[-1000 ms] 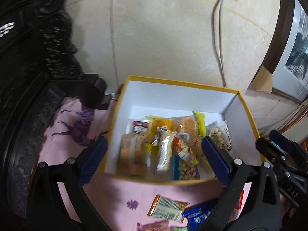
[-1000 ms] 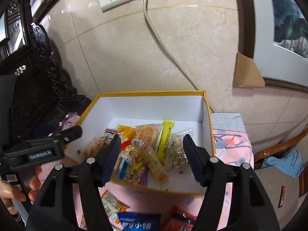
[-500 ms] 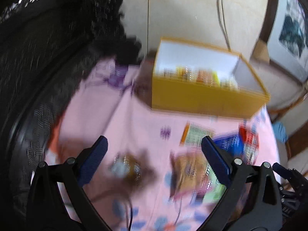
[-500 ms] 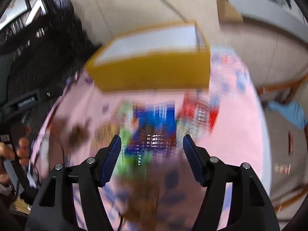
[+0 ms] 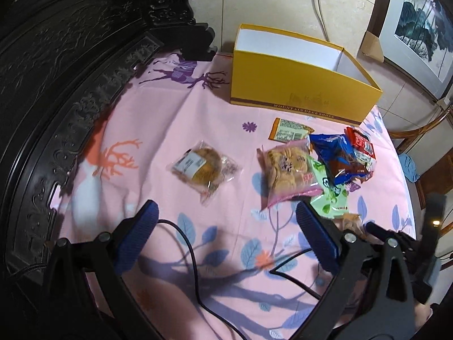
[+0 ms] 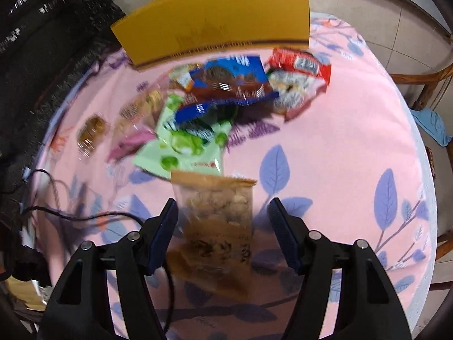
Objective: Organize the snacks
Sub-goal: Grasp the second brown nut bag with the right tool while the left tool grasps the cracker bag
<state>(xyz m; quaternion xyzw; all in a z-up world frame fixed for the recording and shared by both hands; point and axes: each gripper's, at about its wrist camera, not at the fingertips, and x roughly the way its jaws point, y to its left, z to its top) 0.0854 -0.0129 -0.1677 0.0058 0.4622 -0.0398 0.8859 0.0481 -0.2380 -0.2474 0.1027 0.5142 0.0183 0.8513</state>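
Note:
A yellow box (image 5: 303, 85) (image 6: 215, 25) stands at the far side of the pink cloth; its inside is hidden from here. Loose snacks lie in front of it: a clear cookie pack (image 5: 202, 167), a pink cracker pack (image 5: 288, 172), a green pack (image 5: 331, 192) (image 6: 181, 144), a blue pack (image 5: 337, 153) (image 6: 226, 85) and a red pack (image 5: 361, 144) (image 6: 300, 65). My left gripper (image 5: 226, 221) hangs open over bare cloth, short of the cookie pack. My right gripper (image 6: 223, 212) is open, with a brown nut packet (image 6: 218, 209) lying between its fingers, untouched.
Black cables (image 5: 192, 252) (image 6: 85, 215) trail across the near cloth. Dark carved furniture (image 5: 70, 56) borders the left side. An orange-edged packet (image 5: 290, 133) lies just before the box. A wooden chair (image 6: 424, 85) and a blue cloth (image 6: 433, 124) stand to the right.
Both grippers drew back from above the box and came down toward the cloth. The box now sits farther off, and the loose snacks have come into view. Neither gripper's opening changed.

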